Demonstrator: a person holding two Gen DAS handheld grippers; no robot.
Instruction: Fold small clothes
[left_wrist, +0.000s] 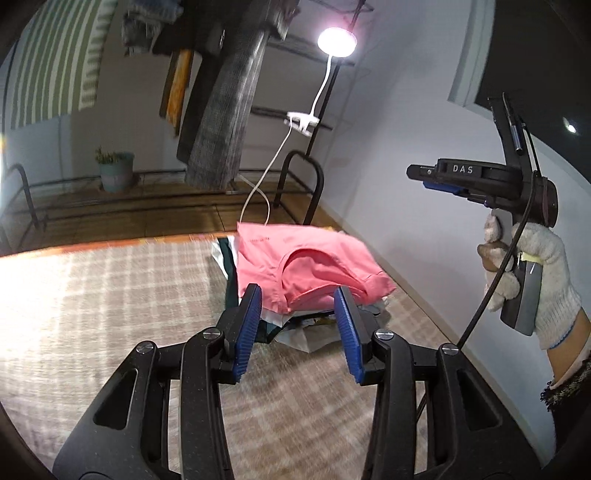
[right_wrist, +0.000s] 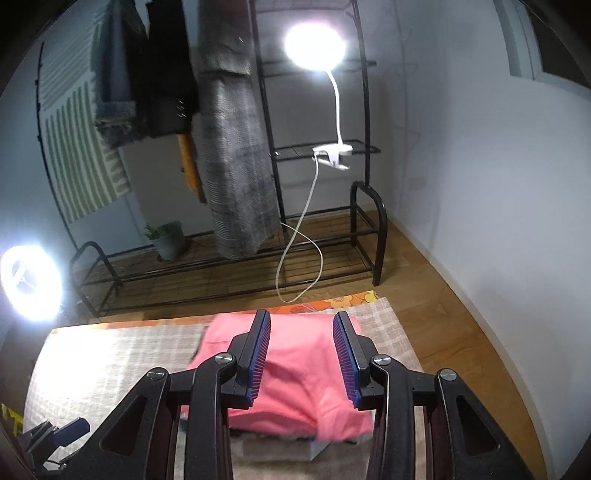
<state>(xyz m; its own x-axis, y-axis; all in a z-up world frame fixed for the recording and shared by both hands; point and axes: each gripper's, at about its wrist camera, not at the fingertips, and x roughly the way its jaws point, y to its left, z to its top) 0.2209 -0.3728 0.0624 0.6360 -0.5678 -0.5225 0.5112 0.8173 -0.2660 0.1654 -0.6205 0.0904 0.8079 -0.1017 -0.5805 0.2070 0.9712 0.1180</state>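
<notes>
Covering the lower half of both views lay a pale checked mat (left_wrist: 110, 295), with a black clothes rack (right_wrist: 365, 229) and hanging garments filling the upper part of each frame. On the mat's far right portion sat a stack of folded clothes (left_wrist: 295, 325), topped by a pink garment (left_wrist: 303, 266) that lay near the centre of the left wrist view and at the lower centre of the right wrist view. The left gripper (left_wrist: 297, 325) pointed level at the stack, its blue-padded jaws set wide and empty just short of the pink fabric. At the right edge of that view, a white-gloved right hand (left_wrist: 532, 280) gripped its handle upright, raising the right gripper (right_wrist: 301, 358) clear of the pile. The right gripper's jaws stood wide apart, holding nothing, tilted down over the pink garment. A clip lamp (right_wrist: 316, 46) glowed at upper centre.
</notes>
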